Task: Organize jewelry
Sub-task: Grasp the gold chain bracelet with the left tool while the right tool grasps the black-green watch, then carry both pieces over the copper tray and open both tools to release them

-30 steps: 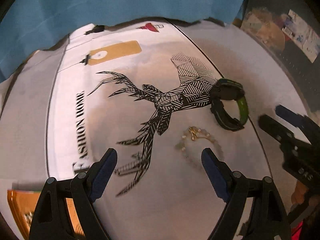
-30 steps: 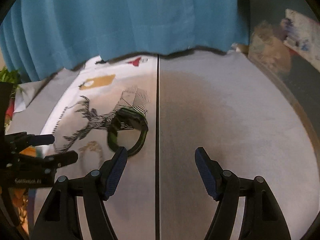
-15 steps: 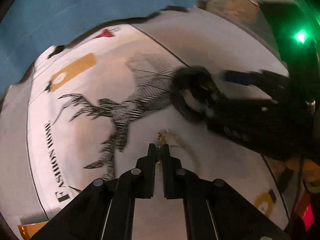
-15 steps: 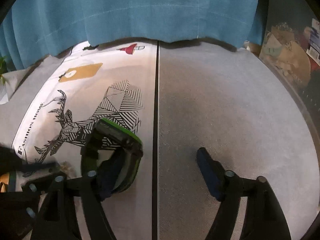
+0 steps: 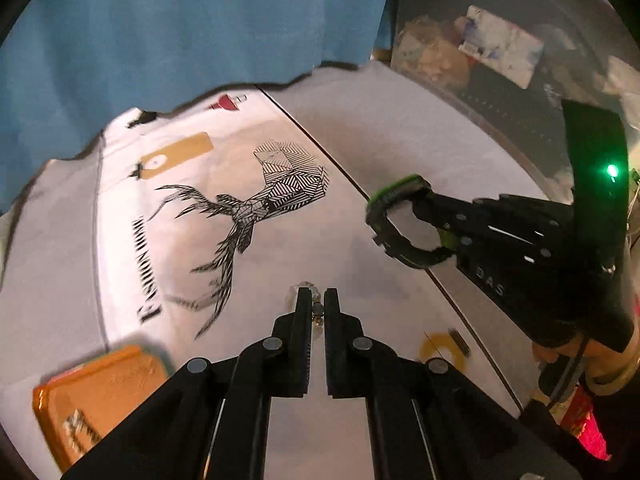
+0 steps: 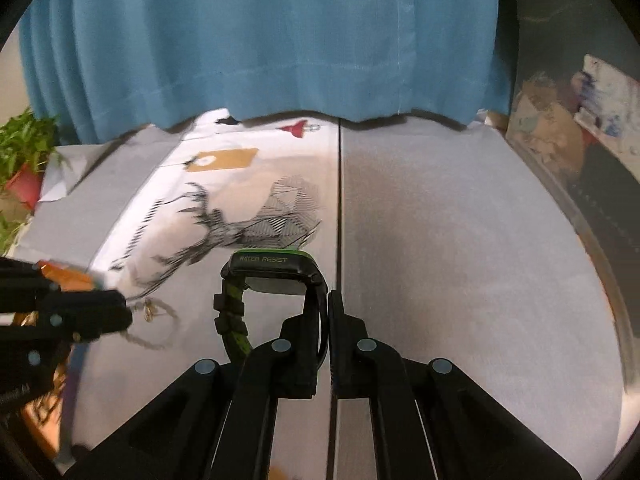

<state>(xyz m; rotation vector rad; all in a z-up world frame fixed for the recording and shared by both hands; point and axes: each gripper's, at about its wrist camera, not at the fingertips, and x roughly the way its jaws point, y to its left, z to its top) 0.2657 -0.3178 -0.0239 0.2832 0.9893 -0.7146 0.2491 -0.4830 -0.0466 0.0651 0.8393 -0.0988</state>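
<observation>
Two black plastic grippers are seen. The left gripper point(image 5: 317, 300) is built from angular linkage arms joined by round silver screws, ending in two narrow flat fingers point(image 5: 303, 312). The right gripper point(image 6: 325, 304) is made to the same pattern, with four silver screws across its arms. White lettering is printed on its side, and a green light point(image 5: 611, 169) is lit on the black housing behind it.

"WATER RESIST" on watch point(image 6: 276, 270)
</observation>
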